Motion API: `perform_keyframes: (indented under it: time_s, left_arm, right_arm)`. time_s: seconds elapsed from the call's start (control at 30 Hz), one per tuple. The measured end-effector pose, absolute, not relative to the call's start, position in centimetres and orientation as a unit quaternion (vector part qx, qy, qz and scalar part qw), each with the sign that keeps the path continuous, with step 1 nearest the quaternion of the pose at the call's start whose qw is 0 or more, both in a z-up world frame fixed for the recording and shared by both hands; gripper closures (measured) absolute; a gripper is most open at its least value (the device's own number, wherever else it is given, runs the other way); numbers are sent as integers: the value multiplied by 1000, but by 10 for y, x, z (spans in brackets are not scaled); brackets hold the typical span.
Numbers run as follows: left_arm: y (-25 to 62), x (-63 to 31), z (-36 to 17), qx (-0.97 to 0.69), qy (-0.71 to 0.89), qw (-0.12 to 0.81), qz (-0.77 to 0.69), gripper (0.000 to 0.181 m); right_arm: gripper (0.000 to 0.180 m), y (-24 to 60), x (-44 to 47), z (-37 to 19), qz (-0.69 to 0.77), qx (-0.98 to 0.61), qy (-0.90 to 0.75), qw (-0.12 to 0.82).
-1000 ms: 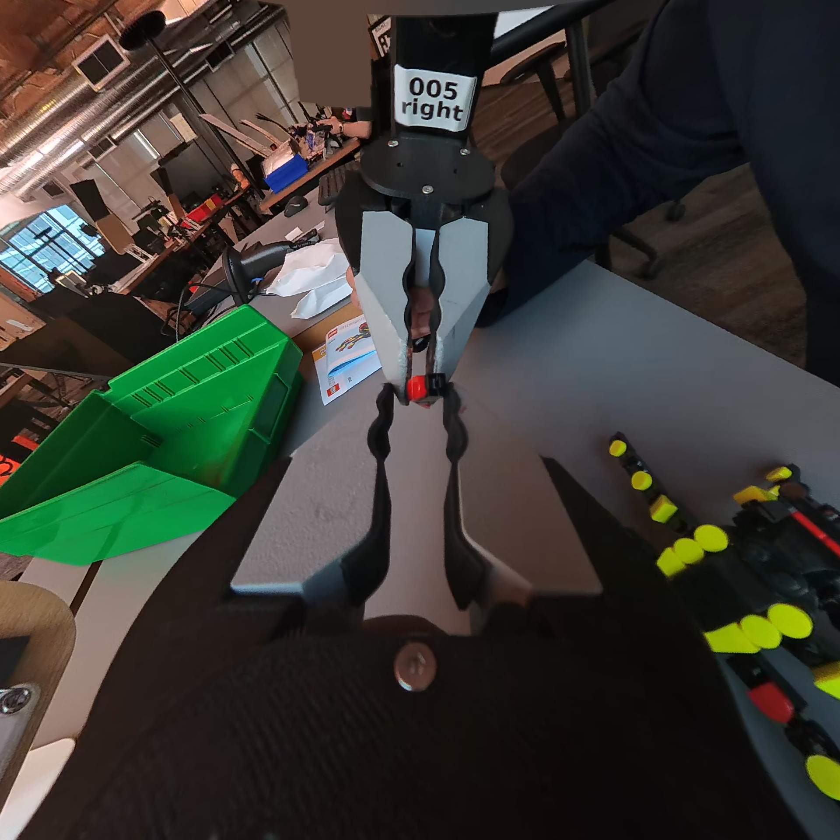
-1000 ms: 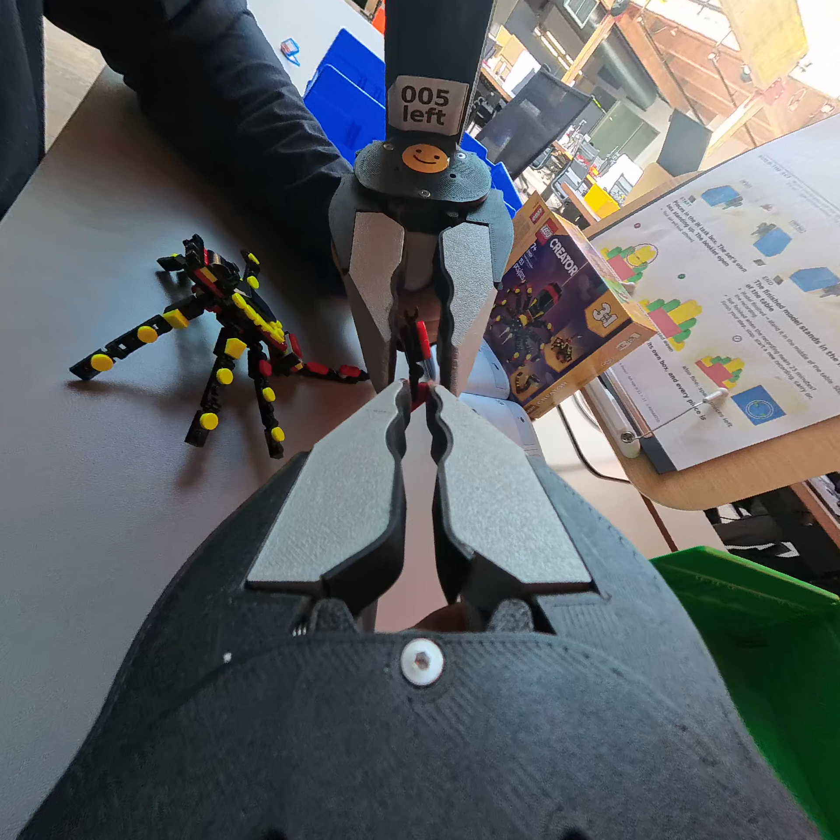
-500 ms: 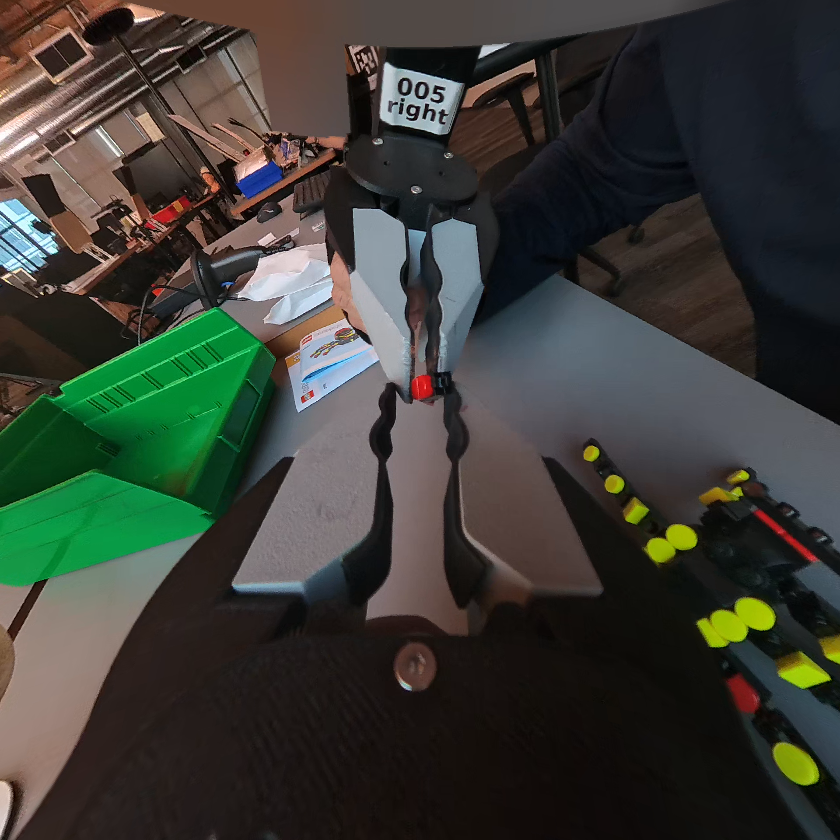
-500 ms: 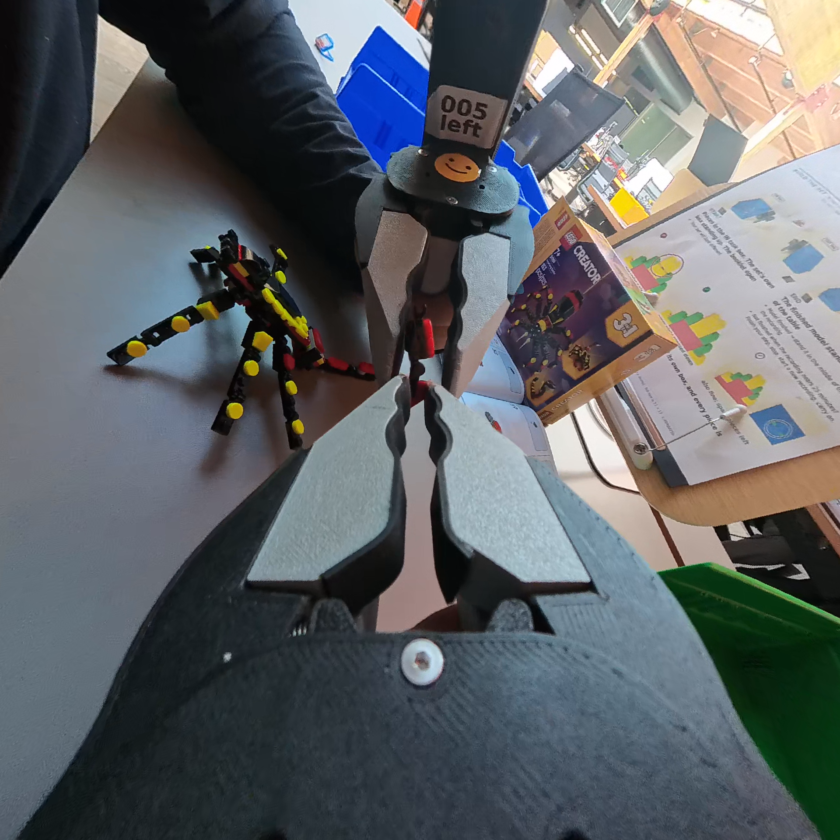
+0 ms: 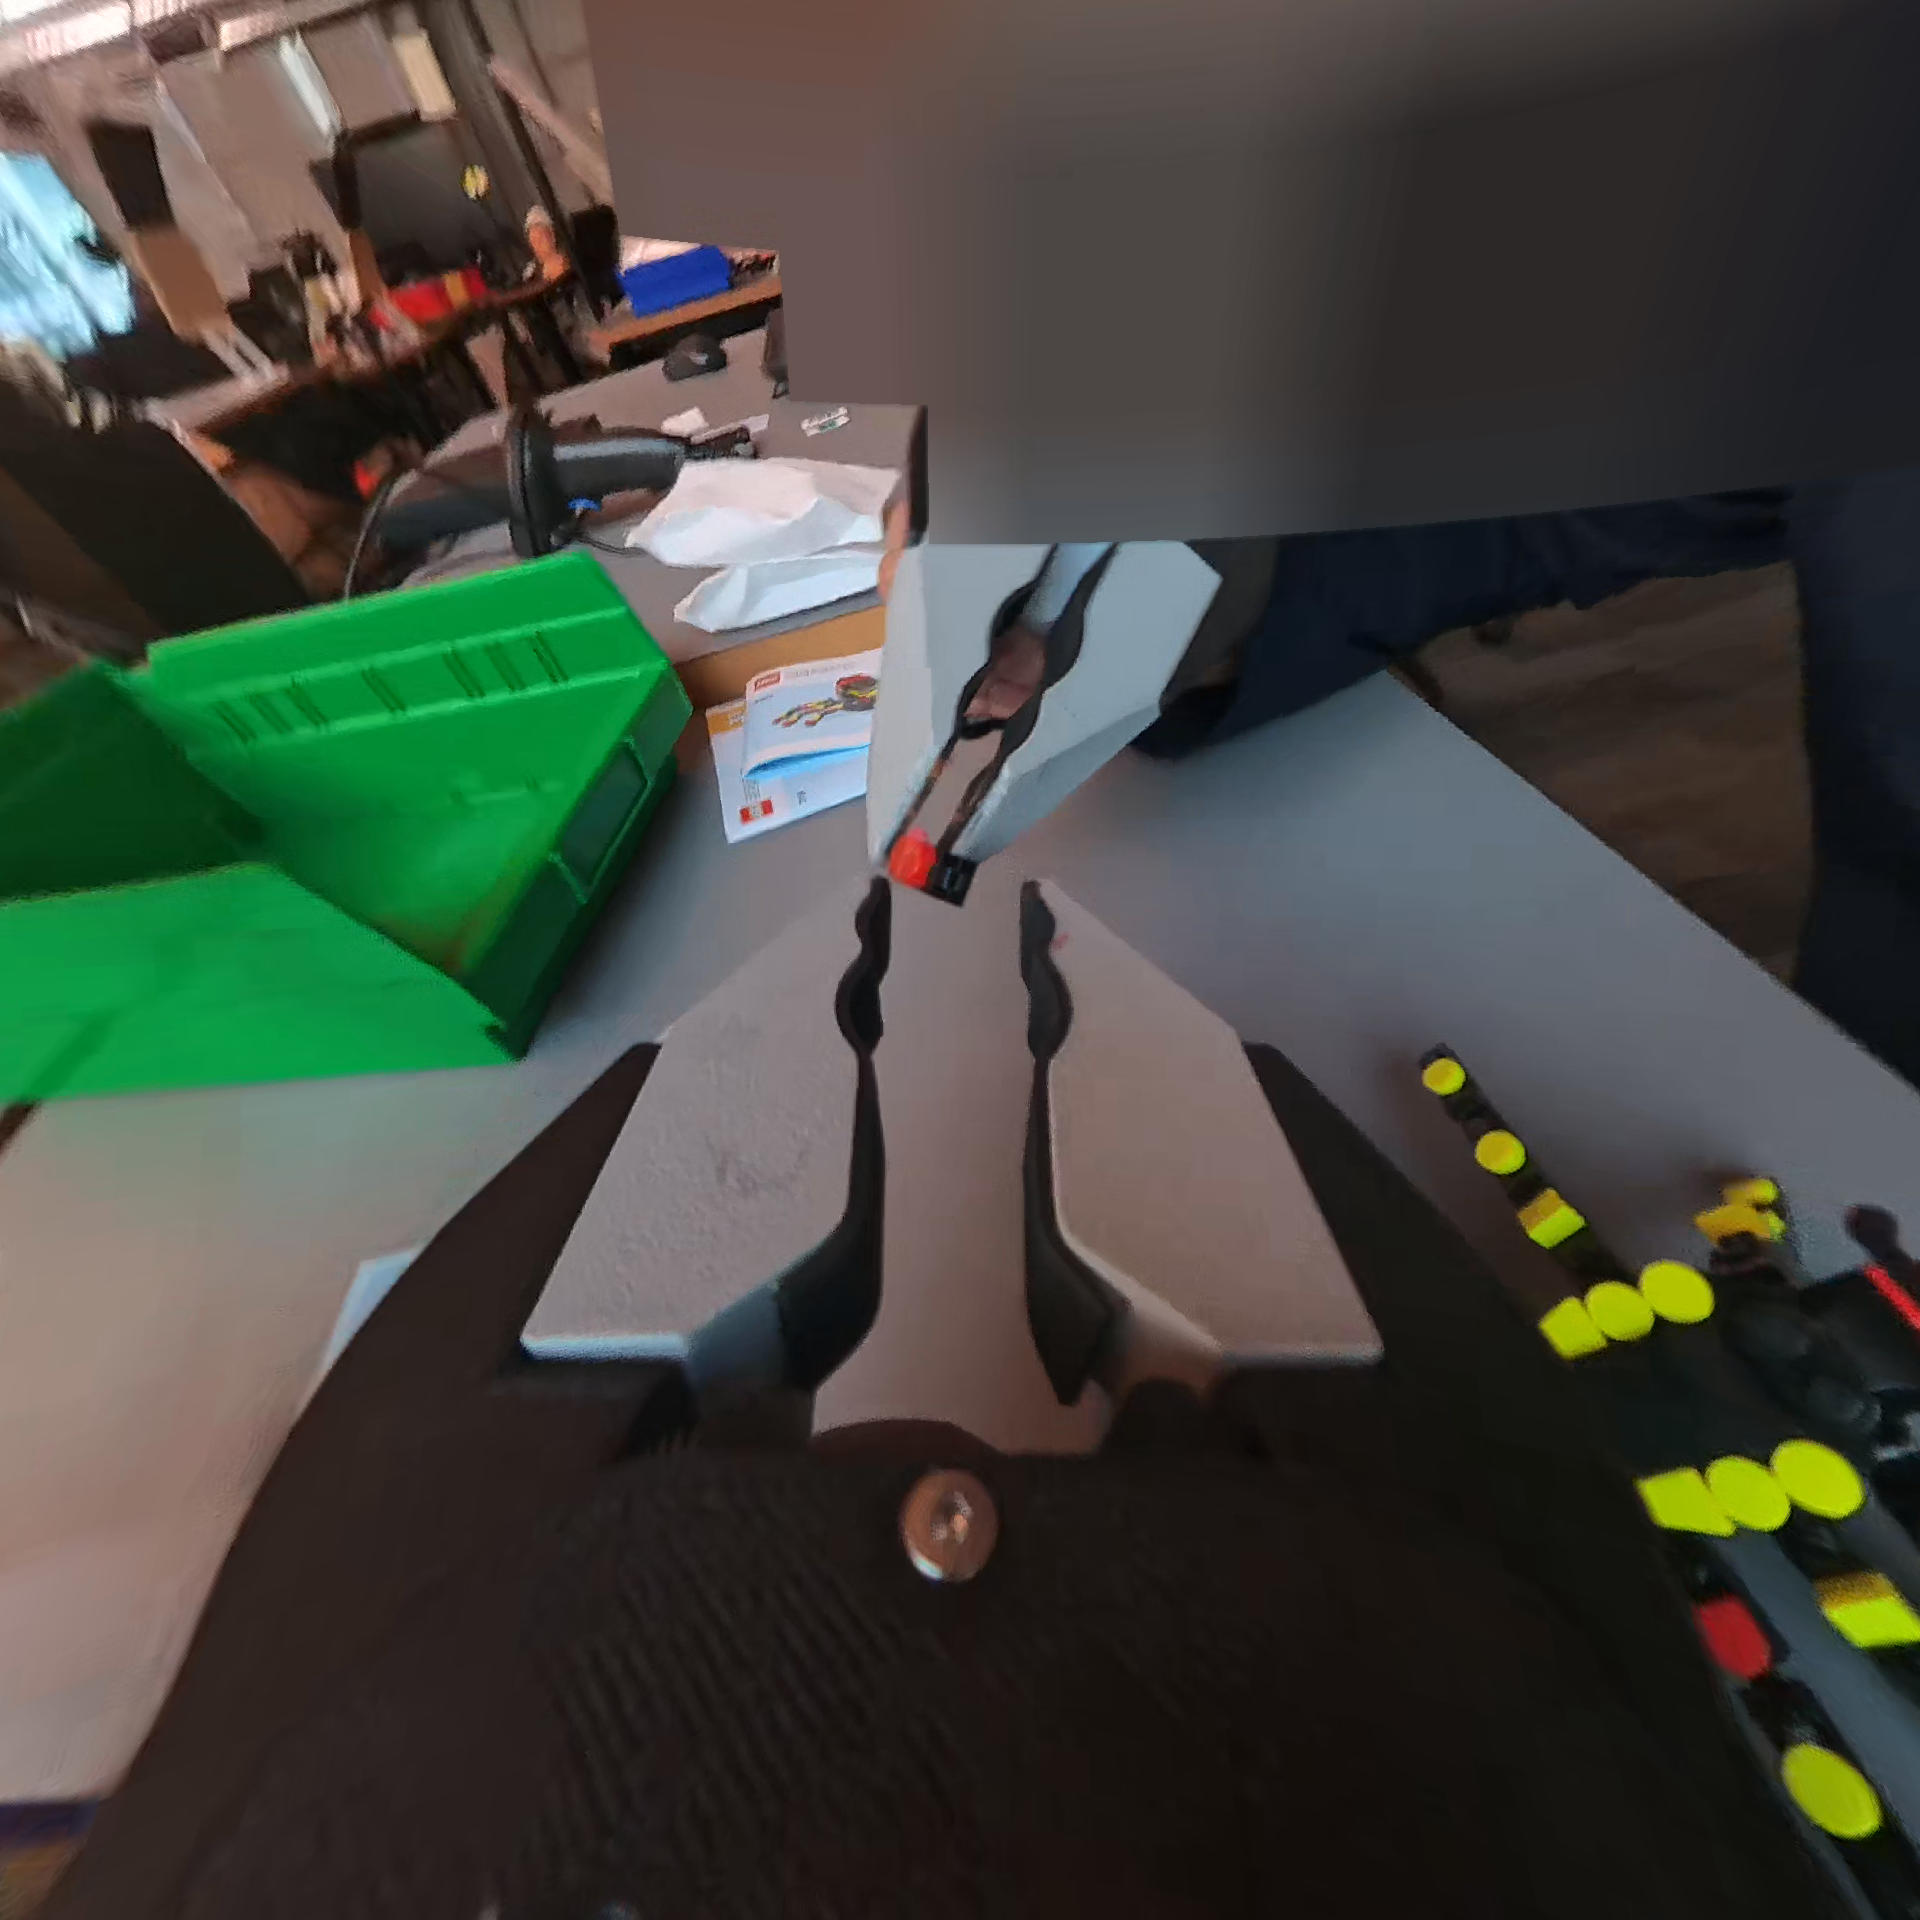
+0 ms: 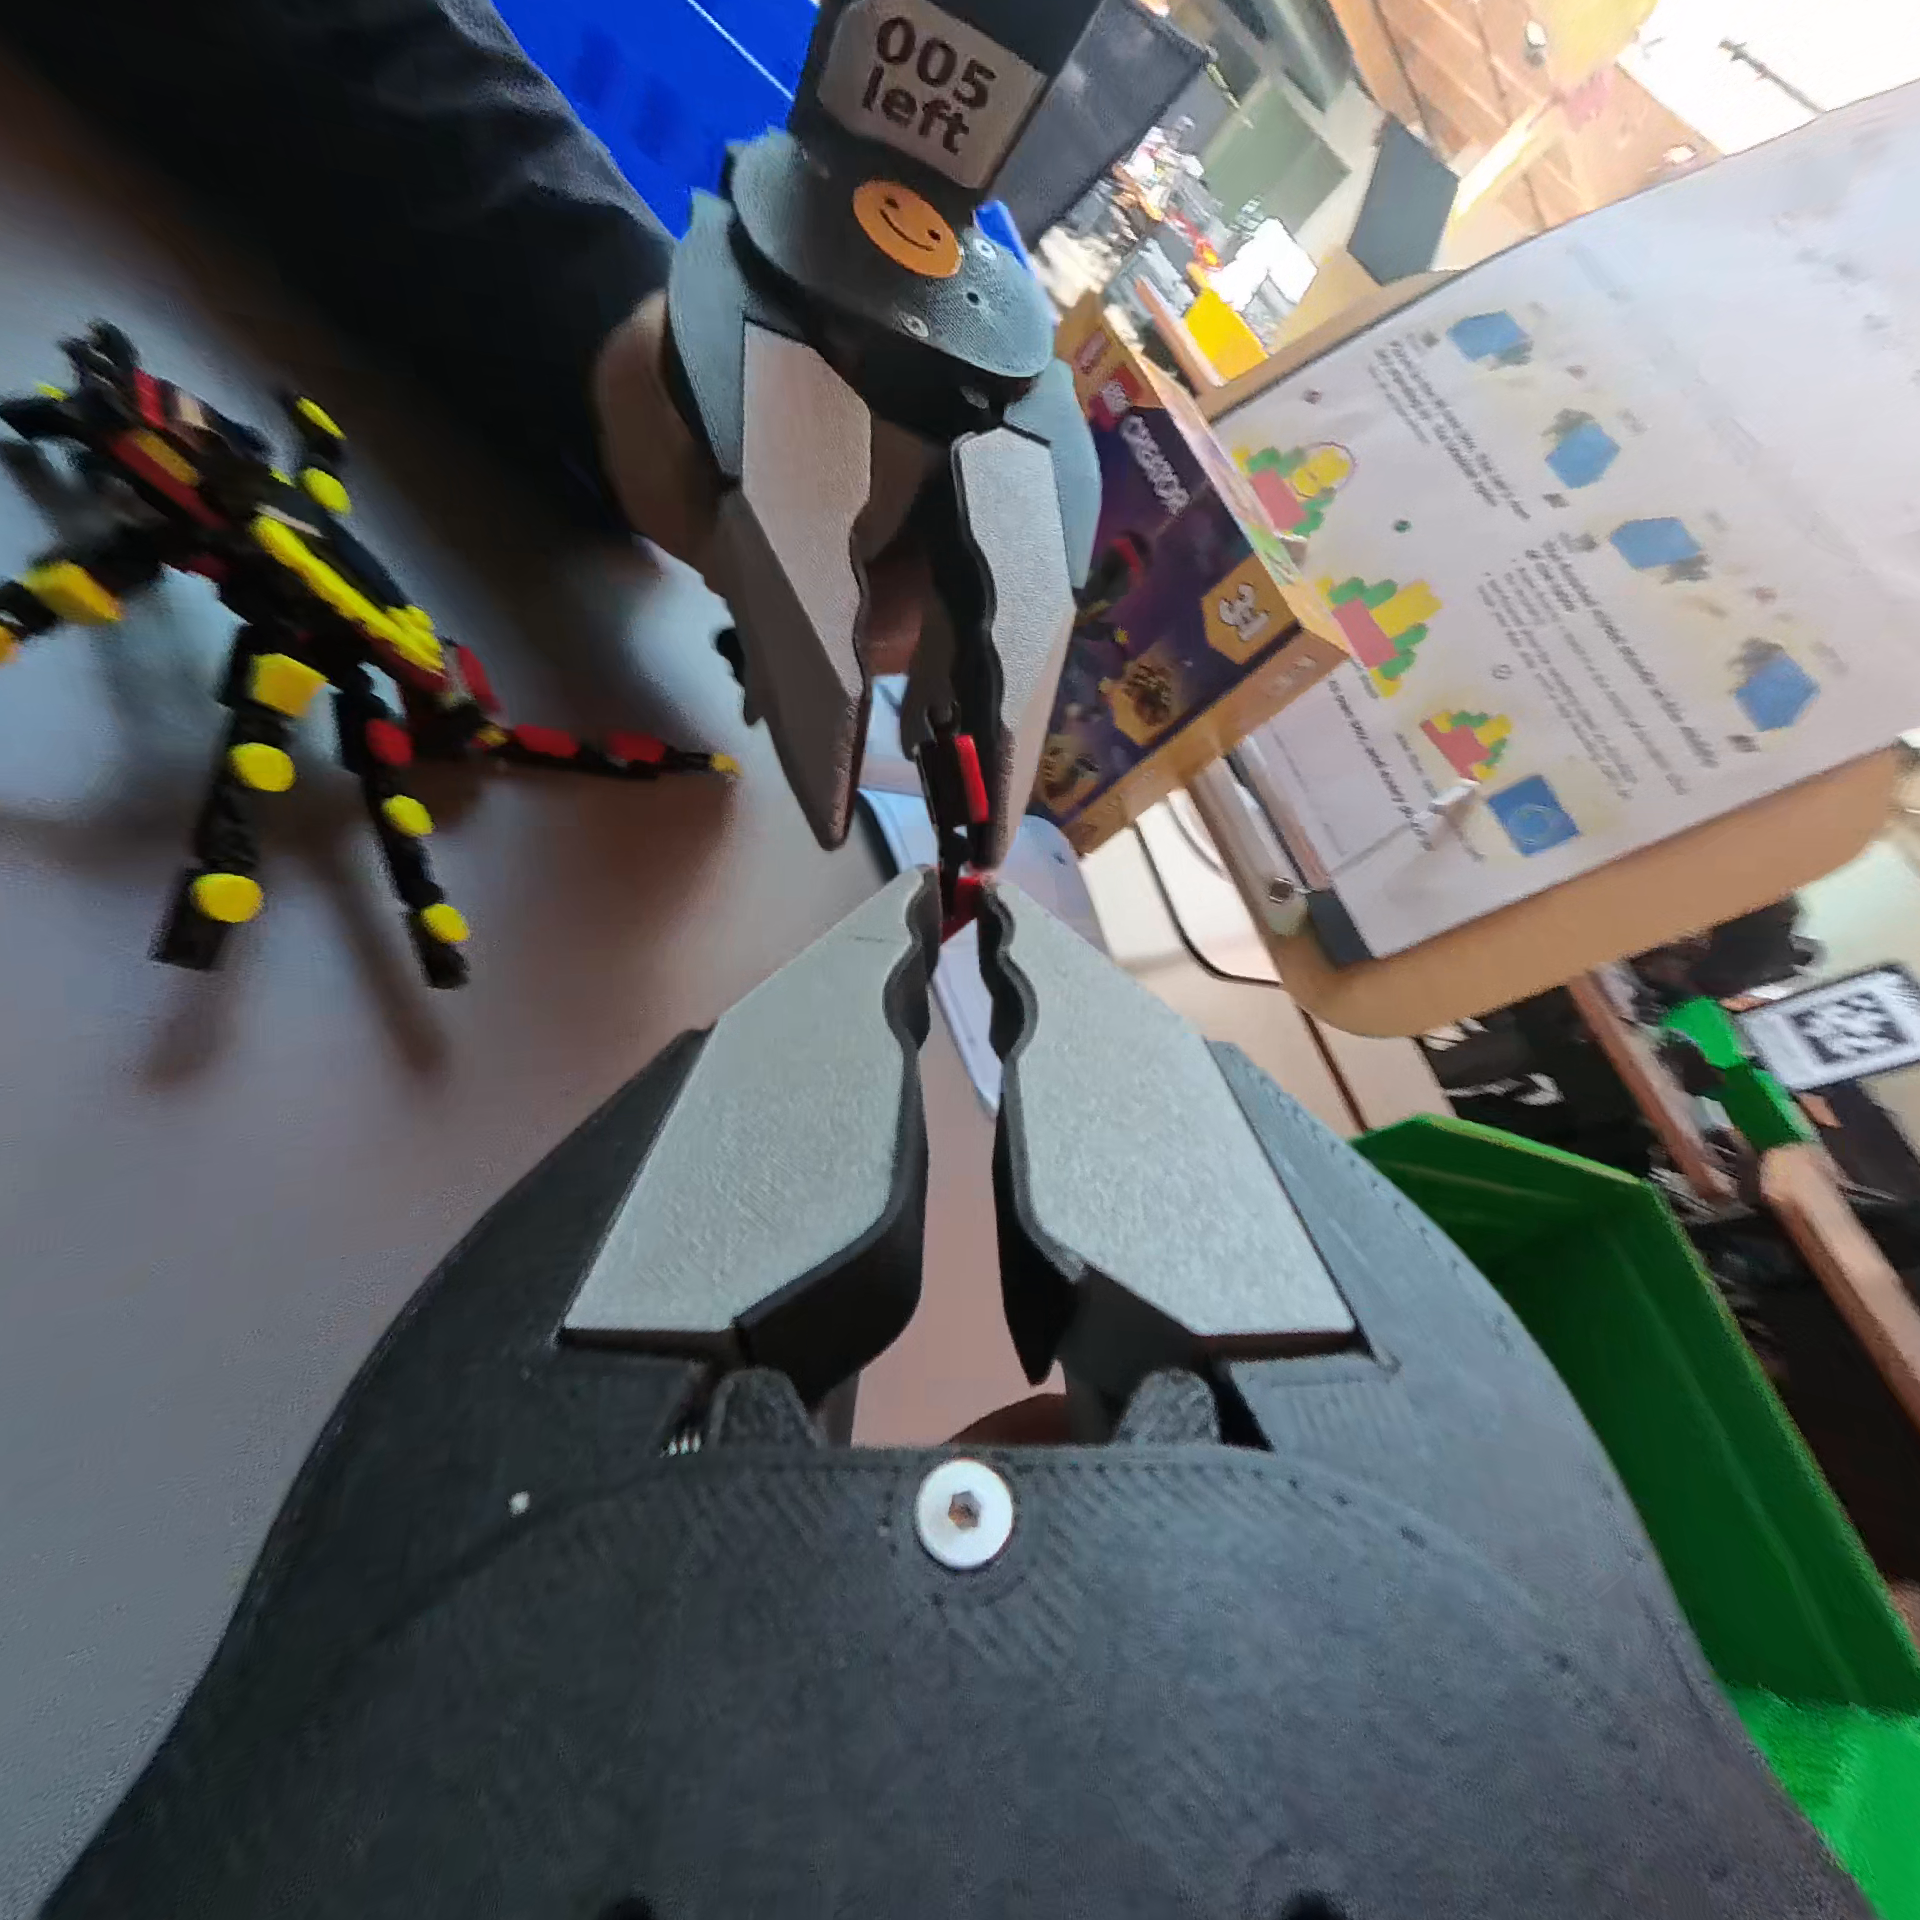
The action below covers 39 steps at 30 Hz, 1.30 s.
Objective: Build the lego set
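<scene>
Left gripper (image 5: 954,909): fingers spread, nothing between the tips. Right gripper (image 6: 954,914): tips pressed together on the red end of a black-and-red leg segment (image 6: 961,774). The segment is held above the desk (image 5: 1299,883) and runs up into the open gap of the left gripper. Whether it touches a left finger cannot be told.

Obstructions:
- A masking patch covers the upper body of the right gripper in the left wrist view.
- The spider model (image 6: 301,582), in black, yellow and red, stands on the desk. The picture border cuts it off in both views, and it is blurred.
- The green bin (image 5: 416,727) is only partly in frame.

Markings:
- The left gripper carries a white printed label (image 6: 925,88) and an orange smiley sticker (image 6: 907,231).
- The set box (image 6: 1164,582) shows a brand logo and artwork.
- An instruction booklet (image 5: 800,748) lies near the desk's far edge, just beside the bin.
- The small print on the illustrated sheet (image 6: 1610,468) is illegible.
</scene>
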<state>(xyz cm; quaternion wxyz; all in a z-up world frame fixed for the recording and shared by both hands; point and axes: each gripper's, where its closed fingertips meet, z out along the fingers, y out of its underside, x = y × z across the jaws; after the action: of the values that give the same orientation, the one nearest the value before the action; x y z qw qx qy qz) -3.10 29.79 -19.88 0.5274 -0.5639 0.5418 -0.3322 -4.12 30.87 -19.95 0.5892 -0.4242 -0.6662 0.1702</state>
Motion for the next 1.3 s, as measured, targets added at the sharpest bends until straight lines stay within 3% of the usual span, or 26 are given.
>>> perform_keyframes:
  time_s: [0.2,0.4,0.7,0.87,1.3]
  left_arm:
    - [308,-28,-206,-657,473,459,-366,155]
    - [314,-30,-211,-692,436,435,-377,169]
    - [309,-34,-221,-703,465,382,-380,172]
    - [313,-36,-228,-725,448,366,-373,172]
    - [327,-37,-239,-762,389,382,-348,175]
  right_arm:
    - [175,323,-39,-204,112,-430,-661,605]
    - [175,322,-43,-210,75,-419,-671,607]
    - [174,315,-47,-220,185,-449,-672,559]
    - [174,318,-48,-226,174,-463,-673,549]
    - [177,334,-47,-240,-27,-442,-695,566]
